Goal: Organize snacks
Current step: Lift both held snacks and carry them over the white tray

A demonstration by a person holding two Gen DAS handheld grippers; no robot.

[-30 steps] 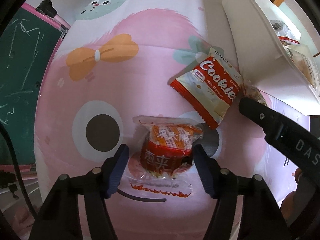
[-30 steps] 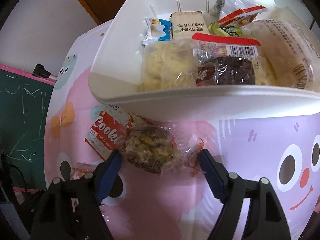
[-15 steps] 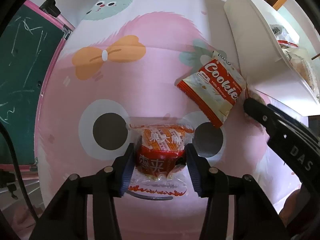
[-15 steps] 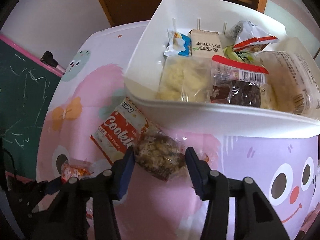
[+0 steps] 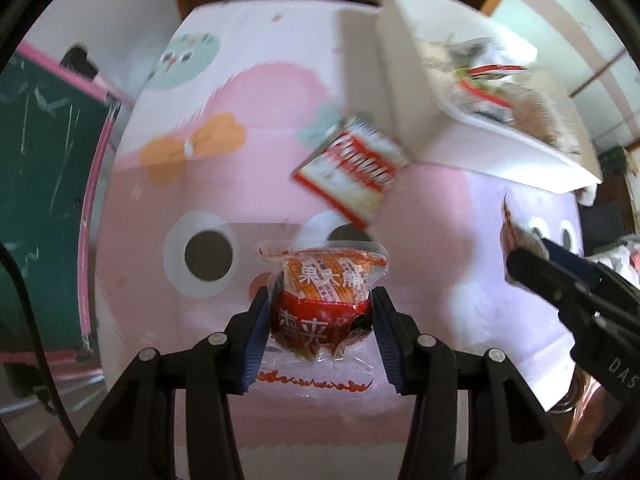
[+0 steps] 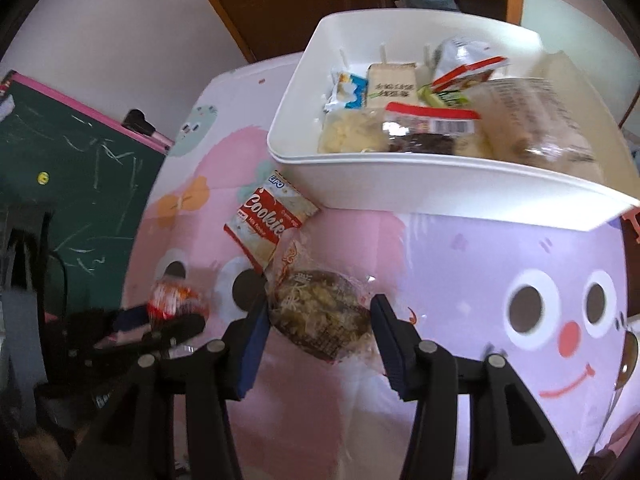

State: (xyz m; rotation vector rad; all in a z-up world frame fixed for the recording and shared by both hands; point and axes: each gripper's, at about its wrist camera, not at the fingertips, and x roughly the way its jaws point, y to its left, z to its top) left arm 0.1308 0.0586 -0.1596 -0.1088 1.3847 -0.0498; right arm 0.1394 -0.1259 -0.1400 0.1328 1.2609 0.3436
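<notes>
My left gripper is shut on a red and orange snack packet and holds it above the pink cartoon tablecloth. My right gripper is shut on a clear-wrapped brown pastry, also lifted off the cloth. A red and white Cookie packet lies on the cloth against the front wall of the white bin, which holds several wrapped snacks. The Cookie packet and the bin show blurred in the left wrist view. The left gripper with its packet shows at left in the right wrist view.
A green chalkboard with a pink frame stands to the left of the table. Wooden furniture is behind the bin. The right gripper's body juts in at the right of the left wrist view.
Both grippers closed on their snacks and lifted them off the cloth. The views pulled up and back, so the bin and Cookie packet look farther away.
</notes>
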